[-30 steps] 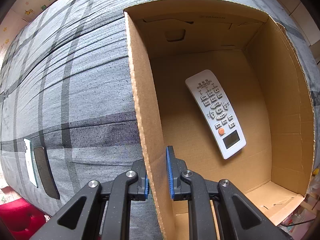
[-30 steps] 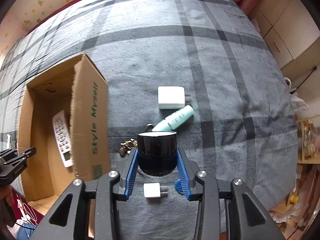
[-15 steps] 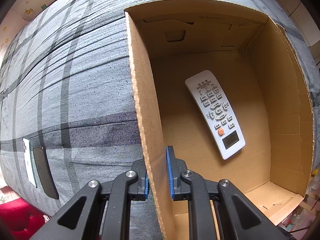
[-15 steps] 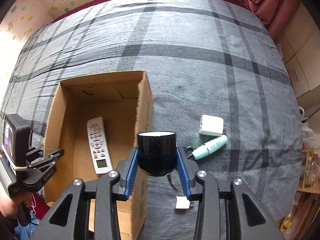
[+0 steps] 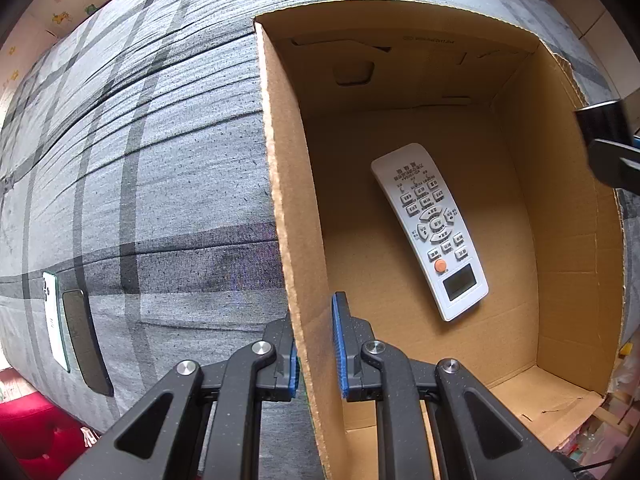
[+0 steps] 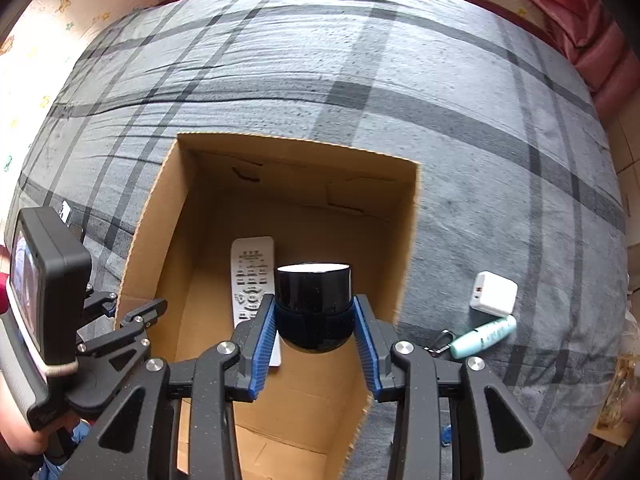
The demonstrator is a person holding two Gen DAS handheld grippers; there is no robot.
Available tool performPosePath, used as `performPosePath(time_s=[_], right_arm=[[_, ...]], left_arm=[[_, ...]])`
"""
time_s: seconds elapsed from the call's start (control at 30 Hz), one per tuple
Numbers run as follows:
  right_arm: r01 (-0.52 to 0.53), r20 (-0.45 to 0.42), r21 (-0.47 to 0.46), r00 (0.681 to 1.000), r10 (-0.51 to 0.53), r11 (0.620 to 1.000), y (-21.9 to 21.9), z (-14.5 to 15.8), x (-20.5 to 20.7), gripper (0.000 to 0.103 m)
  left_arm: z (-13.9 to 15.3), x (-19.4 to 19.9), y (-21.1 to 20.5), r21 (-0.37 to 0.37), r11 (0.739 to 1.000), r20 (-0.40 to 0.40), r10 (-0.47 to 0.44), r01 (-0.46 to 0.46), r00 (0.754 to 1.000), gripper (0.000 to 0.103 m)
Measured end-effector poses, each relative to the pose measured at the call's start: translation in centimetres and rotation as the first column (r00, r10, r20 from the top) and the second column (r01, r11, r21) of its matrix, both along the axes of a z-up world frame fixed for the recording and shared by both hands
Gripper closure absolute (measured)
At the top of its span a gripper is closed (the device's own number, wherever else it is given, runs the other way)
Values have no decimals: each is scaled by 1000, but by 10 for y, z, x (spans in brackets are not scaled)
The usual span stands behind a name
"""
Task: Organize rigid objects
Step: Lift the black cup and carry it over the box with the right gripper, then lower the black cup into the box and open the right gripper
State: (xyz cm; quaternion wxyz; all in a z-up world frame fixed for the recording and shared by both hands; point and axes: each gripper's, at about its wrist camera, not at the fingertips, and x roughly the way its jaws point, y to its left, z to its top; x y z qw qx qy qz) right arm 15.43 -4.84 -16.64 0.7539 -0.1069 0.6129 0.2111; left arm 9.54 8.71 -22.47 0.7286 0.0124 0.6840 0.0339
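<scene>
An open cardboard box (image 5: pixel 560 184) (image 6: pixel 168 216) stands on a grey plaid bed. A white remote control (image 5: pixel 430 224) (image 6: pixel 250 276) lies flat on its floor. My left gripper (image 5: pixel 316 350) (image 6: pixel 124 312) is shut on the box's left wall, one blue pad on each side of the cardboard. My right gripper (image 6: pixel 316 324) is shut on a black round jar (image 6: pixel 314 304) with a pale top, held above the inside of the box. A dark edge of the right gripper (image 5: pixel 608 144) shows at the right rim in the left wrist view.
On the bed to the right of the box lie a white charger block (image 6: pixel 494 294), a mint tube (image 6: pixel 482 338) and a metal clip (image 6: pixel 440 342). Two phones (image 5: pixel 72 320) lie at the bed's left edge. A pink curtain (image 6: pixel 592 32) hangs at the far right.
My right gripper has carried the black jar leftward from over the bed to above the box's inside. The left gripper and the box have stayed still.
</scene>
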Motion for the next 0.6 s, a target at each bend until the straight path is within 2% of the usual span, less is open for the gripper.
performPosePath(time_s=[0.33, 0.6], right_arm=[[-56, -33, -31, 998, 55, 998, 39, -37, 8, 63], [-56, -62, -74, 997, 51, 996, 50, -72, 21, 63]], left_arm=[[-1, 0, 3, -11, 1000, -1, 9, -9, 1000, 88], [-1, 1, 3, -15, 1000, -2, 11, -11, 1000, 88]])
